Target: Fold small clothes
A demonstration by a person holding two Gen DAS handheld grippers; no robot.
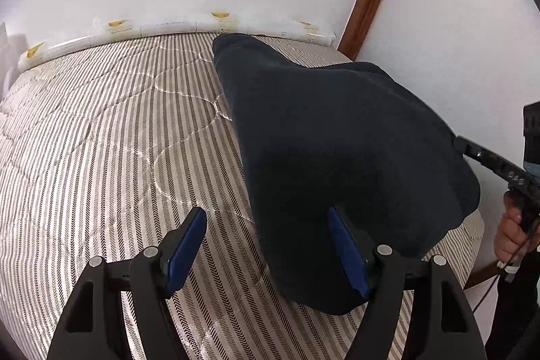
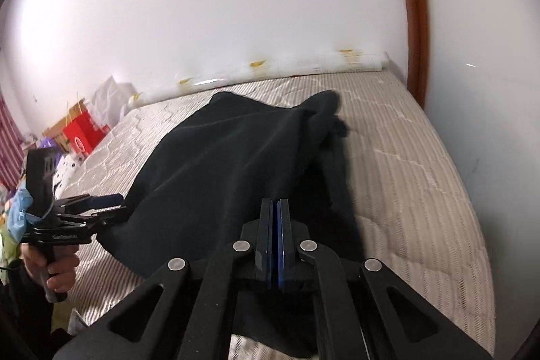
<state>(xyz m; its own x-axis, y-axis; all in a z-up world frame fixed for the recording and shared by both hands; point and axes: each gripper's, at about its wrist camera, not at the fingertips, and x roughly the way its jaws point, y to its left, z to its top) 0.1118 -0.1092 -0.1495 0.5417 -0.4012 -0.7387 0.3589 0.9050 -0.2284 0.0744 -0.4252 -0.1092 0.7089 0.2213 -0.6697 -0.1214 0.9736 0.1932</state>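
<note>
Garment (image 2: 216,164) hides right tool (image 2: 277,245) tips.

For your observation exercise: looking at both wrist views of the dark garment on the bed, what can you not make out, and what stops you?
- Garment type: the dark garment is draped and bunched in both views.
- Right claw: its grip point is hidden under cloth in the right wrist view.
- Left claw: open, one finger's tip hidden by fabric in the left wrist view.
- Print on the white roll: too small.
- Clutter beside the bed: blurred, at the edge.
</note>
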